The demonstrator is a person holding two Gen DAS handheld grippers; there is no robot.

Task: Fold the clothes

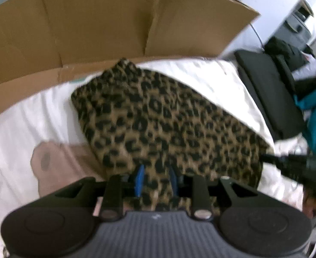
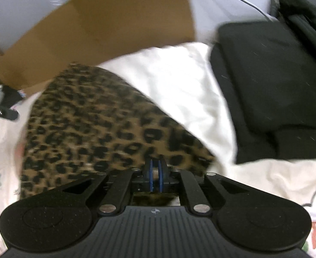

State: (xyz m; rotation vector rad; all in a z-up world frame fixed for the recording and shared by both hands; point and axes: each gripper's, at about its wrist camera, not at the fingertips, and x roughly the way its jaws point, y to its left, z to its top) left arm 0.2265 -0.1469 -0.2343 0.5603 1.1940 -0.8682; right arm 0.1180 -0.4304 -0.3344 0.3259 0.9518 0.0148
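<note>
Behind leopard-print fabric garment (image 1: 158, 118) on white sheet (image 1: 24, 124): brown cardboard box (image 1: 93, 25); black folded pile (image 2: 272, 81) alongside. Left gripper (image 1: 156, 179) slightly apart, cloth between fingers. Right gripper (image 2: 155, 172) pinched on garment edge.

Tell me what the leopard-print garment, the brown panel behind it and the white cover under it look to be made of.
Leopard-print garment: soft, matte fabric, probably a knit or fleece; it drapes limply, though blur hides the weave.
Brown panel: corrugated cardboard, dull tan, with fold creases and raw cut edges.
White cover: thin woven cloth, likely cotton, matte and finely wrinkled.
</note>
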